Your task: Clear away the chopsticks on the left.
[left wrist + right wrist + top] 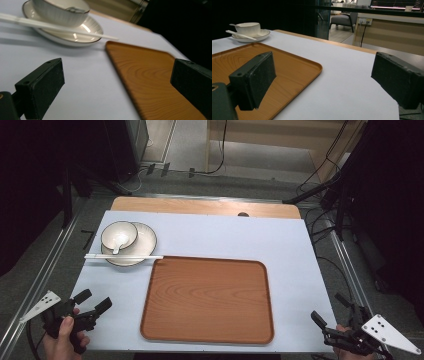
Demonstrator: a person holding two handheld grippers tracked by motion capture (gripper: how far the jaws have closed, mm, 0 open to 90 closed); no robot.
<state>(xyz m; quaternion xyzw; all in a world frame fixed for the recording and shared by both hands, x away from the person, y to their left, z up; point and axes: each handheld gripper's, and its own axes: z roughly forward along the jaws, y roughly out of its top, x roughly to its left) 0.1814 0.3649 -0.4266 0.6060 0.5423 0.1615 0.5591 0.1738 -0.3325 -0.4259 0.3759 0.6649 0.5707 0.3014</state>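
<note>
Table w/ pale blue-white cover (225, 237), person's hands at near edge, one gripper each.

Left gripper (96, 301) – near-left corner of the cover, held in the left hand (62, 337), jaws wide apart, nothing between them. In the left gripper view the two black pads (47, 85) stand well apart over bare cover and the tray's left rim; they point toward the dishes.

Right gripper (331, 312) – near-right corner, just off the tray's right side, jaws likewise wide open and empty. In the right gripper view one pad hangs over the tray's near corner, the other over bare cover.

Rectangular brown wood-grain tray w/ rounded corners (207, 297) – centre, near half of table, nothing on it.

Round white ceramic plate w/ dark rim (145, 245) – far left, just beyond the tray's far-left corner. On it sits a white ribbed bowl (119, 235), toward the plate's left side, w/ a white spoon (118, 242) resting inside, handle pointing near.

Pair of white chopsticks (122, 256) – laid left-right across the plate's near rim, right tips reaching the tray's far-left corner; whether they touch the tray, can't tell.

Dishes well apart from both grippers; left one nearer.
</note>
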